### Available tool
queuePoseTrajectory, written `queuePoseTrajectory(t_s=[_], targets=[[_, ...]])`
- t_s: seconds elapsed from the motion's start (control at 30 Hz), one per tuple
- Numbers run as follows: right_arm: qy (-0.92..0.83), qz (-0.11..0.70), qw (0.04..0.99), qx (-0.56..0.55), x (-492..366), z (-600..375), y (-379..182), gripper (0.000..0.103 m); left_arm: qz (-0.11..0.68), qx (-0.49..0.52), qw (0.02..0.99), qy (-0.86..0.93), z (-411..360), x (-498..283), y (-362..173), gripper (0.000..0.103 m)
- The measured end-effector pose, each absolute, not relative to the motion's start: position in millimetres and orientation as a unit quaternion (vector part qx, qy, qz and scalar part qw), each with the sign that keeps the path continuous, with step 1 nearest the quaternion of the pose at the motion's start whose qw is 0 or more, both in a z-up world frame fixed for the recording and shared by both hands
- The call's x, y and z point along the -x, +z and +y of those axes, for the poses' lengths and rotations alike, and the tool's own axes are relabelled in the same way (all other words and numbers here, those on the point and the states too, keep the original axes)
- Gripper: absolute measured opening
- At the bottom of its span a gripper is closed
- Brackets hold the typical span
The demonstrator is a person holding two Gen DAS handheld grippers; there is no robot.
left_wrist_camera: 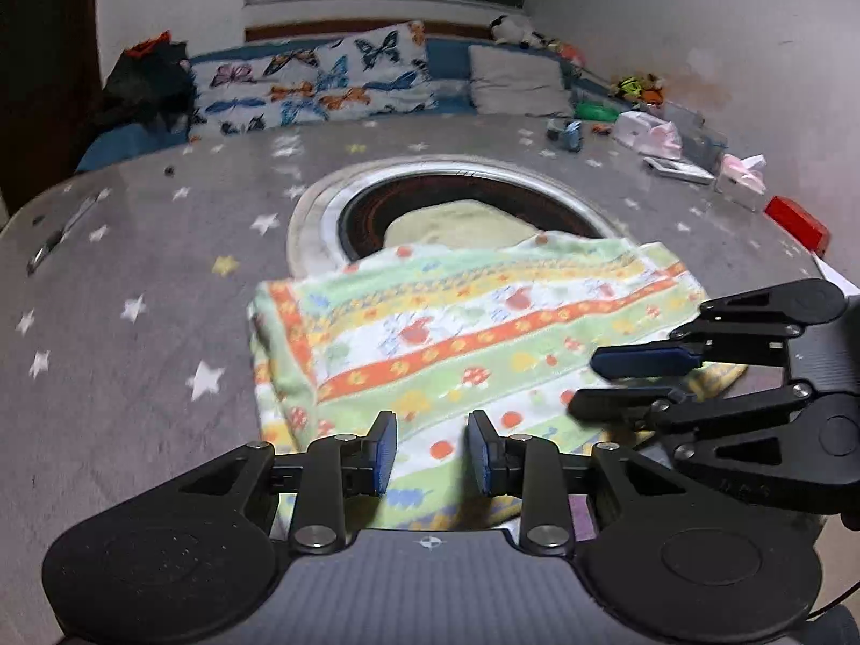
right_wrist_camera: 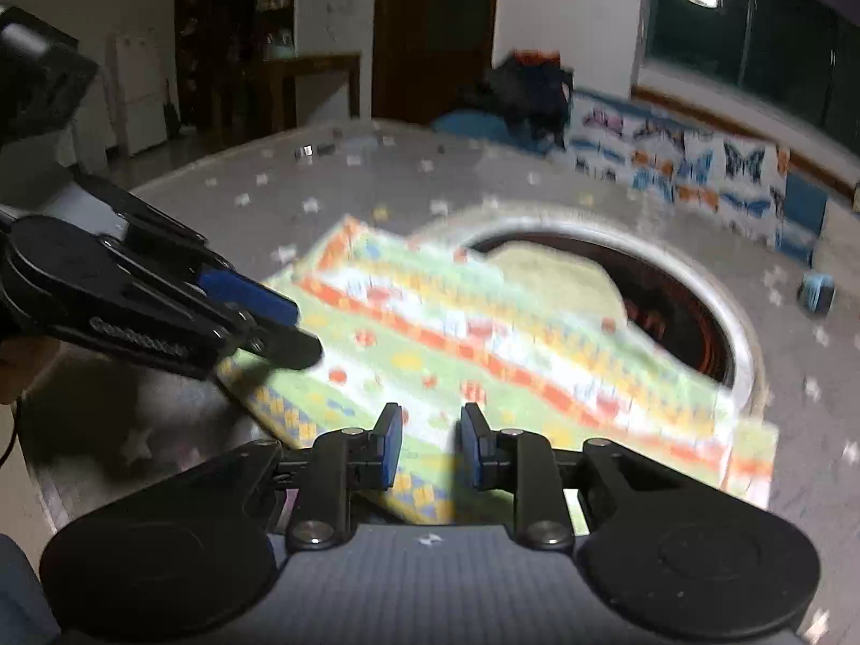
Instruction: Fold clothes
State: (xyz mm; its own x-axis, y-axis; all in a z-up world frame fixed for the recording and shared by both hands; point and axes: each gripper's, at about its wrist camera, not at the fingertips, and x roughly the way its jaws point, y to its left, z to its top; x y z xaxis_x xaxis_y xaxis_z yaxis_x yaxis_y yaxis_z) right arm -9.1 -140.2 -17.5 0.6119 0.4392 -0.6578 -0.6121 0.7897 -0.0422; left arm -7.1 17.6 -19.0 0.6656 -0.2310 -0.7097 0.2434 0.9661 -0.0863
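A striped, colourful patterned cloth lies folded on the grey star-print table, partly covering a round recess. It also shows in the right wrist view. My left gripper is open, its fingers just above the cloth's near edge; it also shows in the right wrist view at the cloth's left corner. My right gripper is open over the cloth's near edge; it shows in the left wrist view at the cloth's right side. Neither holds anything.
A round metal-rimmed recess in the table holds a pale green cloth. Butterfly cushions and a grey pillow lie behind. Small toys, boxes and a red box sit at the right edge.
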Motion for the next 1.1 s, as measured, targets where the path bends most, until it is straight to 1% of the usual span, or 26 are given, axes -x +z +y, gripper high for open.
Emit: queuePoseTrajectory(t_s=[0.17, 0.2, 0.23, 0.27, 0.37, 0.5, 0.6, 0.63, 0.67, 0.7, 0.73, 1.1], targets=[[0.308, 0.320, 0.886, 0.137, 12, -136, -10, 0.025, 0.380, 0.017, 0.918, -0.115, 31, 12, -12, 0.033], [0.313, 0.317, 0.884, 0.140, 14, -133, -8, 0.028, 0.382, 0.018, 0.918, -0.110, 33, 12, -13, 0.033], [0.317, 0.314, 0.883, 0.143, 15, -131, -8, 0.032, 0.383, 0.020, 0.917, -0.106, 35, 12, -14, 0.033], [0.321, 0.311, 0.883, 0.147, 17, -128, -7, 0.034, 0.384, 0.022, 0.917, -0.101, 38, 11, -15, 0.033], [0.331, 0.309, 0.878, 0.154, 19, -121, -8, 0.034, 0.390, 0.025, 0.916, -0.095, 41, 11, -20, 0.033], [0.328, 0.325, 0.874, 0.152, 17, -118, -16, 0.035, 0.390, 0.028, 0.916, -0.092, 41, 12, -18, 0.033], [0.327, 0.328, 0.872, 0.156, 17, -118, -16, 0.036, 0.389, 0.027, 0.916, -0.088, 41, 13, -16, 0.038], [0.326, 0.327, 0.873, 0.157, 17, -118, -15, 0.036, 0.389, 0.025, 0.917, -0.084, 40, 13, -15, 0.045], [0.326, 0.326, 0.873, 0.158, 17, -118, -14, 0.037, 0.388, 0.022, 0.918, -0.078, 40, 14, -14, 0.048], [0.326, 0.324, 0.874, 0.159, 18, -117, -13, 0.042, 0.388, 0.019, 0.919, -0.072, 39, 14, -13, 0.048], [0.327, 0.321, 0.874, 0.161, 19, -116, -12, 0.042, 0.389, 0.019, 0.918, -0.068, 40, 14, -13, 0.048], [0.356, 0.305, 0.864, 0.184, 28, -93, -9, 0.042, 0.394, 0.015, 0.919, -0.027, 48, 18, -11, 0.058]])
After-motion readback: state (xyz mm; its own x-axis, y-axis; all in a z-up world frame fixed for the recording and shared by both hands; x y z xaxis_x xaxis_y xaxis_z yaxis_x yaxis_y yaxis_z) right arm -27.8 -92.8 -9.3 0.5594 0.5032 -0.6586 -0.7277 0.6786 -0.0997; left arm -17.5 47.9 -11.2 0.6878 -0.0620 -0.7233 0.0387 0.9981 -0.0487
